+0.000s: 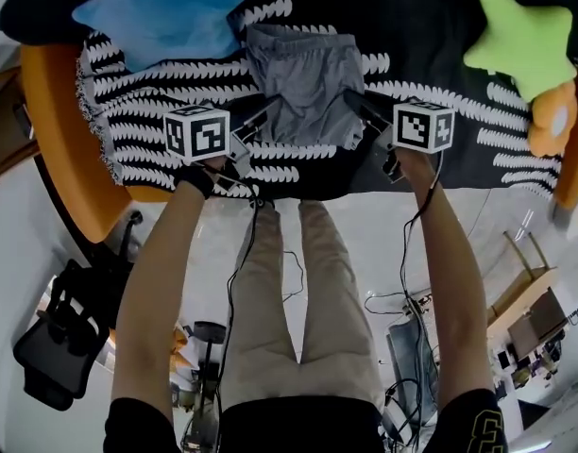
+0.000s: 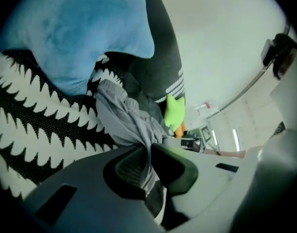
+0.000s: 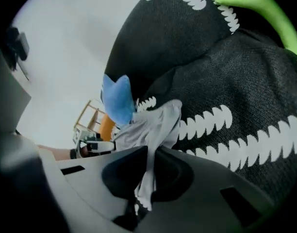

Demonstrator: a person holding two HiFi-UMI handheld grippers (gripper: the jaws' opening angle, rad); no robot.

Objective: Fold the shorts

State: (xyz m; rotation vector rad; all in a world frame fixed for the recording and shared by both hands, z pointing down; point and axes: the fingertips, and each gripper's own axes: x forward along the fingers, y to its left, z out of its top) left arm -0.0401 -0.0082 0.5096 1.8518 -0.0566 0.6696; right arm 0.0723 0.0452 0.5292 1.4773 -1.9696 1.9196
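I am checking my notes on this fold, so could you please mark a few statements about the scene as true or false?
1. The left gripper is shut on the grey shorts. True.
2. The right gripper is open and empty. False: the right gripper is also shut on the shorts' fabric.
3. The blue cushion lies beyond the shorts, toward the head view's left. True.
4. The green star cushion lies on the shorts. False: it lies apart from them, at the head view's right, on the patterned blanket.
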